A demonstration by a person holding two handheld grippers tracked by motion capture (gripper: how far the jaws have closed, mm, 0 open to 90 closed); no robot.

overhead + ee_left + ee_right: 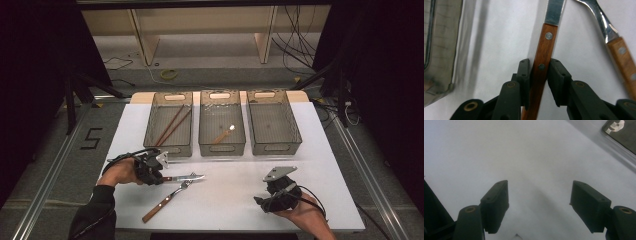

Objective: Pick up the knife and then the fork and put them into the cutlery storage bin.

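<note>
Knife (541, 65) pinched by its wooden handle in left claw (537, 75), blade pointing away, low over white counter (235, 200). Fork (167, 196) lies loose just beside it, near counter's front edge. Right claw (539, 200) spread wide, holding nothing, above bare counter at right. Three bins at back: left bin (169, 125) holds chopsticks (170, 125), middle bin (221, 125) one small utensil, right bin (273, 125) empty. Judgement: sorting partly done; knife and fork not yet binned.
</note>
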